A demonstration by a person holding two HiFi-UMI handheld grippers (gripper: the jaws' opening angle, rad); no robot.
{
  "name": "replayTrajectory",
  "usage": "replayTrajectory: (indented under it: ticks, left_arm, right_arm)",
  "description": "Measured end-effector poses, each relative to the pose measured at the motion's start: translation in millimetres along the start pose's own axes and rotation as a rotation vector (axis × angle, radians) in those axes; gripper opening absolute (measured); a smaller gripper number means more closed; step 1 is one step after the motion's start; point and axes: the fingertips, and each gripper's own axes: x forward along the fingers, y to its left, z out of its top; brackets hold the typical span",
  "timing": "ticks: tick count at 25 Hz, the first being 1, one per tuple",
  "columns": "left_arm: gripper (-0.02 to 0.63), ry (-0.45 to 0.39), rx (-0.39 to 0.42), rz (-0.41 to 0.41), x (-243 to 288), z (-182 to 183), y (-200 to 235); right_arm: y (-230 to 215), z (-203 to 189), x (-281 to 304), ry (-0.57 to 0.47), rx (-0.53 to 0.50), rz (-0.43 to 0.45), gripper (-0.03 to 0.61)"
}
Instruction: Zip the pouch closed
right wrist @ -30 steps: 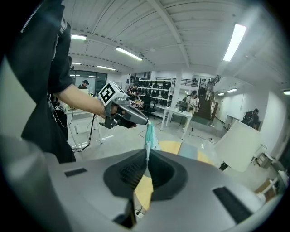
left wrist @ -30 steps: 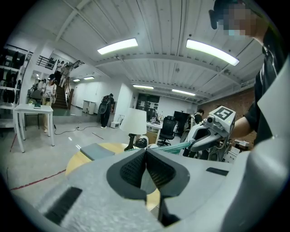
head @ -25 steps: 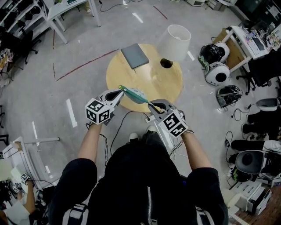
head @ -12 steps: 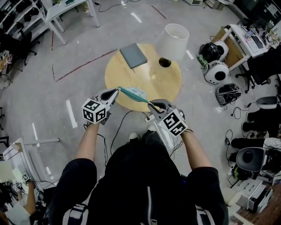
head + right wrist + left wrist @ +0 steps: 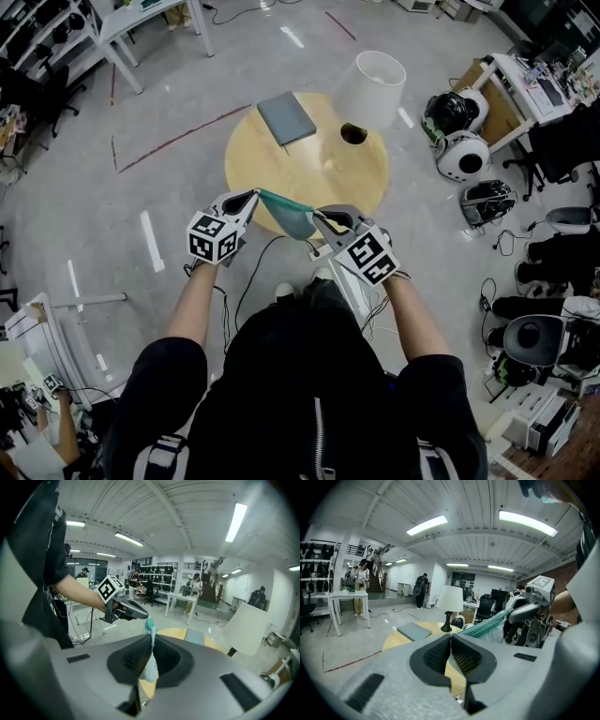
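Pouch (image 5: 289,212) hangs in the air between both tongs, over the near edge of the round tabletop (image 5: 281,155). Our left tongs (image 5: 255,194) are clamped on its left end, and our right tongs (image 5: 320,219) are clamped on its right end, with fabric drooping through them. A moment ago it was pulled into a thin, taut strip. Now the left tongs have dipped and come in towards the right, and the pouch sags wider. We reckon that slack ends the pulling stroke, but we can't yet make out whether the zip is fully shut.
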Motion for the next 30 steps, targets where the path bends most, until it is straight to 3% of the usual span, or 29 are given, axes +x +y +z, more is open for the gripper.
replayTrajectory:
  ticks: [14, 19, 30]
  left_arm:
    - [0.026, -0.016, -0.012, -0.036, -4, 9, -6]
    - [0.003, -0.042, 0.002, -0.028, -3, 17, -9]
    - [0.003, -0.132, 0.028, 0.002, -6, 43, -19]
  right_arm:
    - [-20, -15, 0, 0.017, 0.123, -0.063, 0.014]
    - [-33, -19, -2, 0.027, 0.158, -0.119, 0.014]
    - [-61, -8, -5, -0.053, 0.277, -0.222, 0.015]
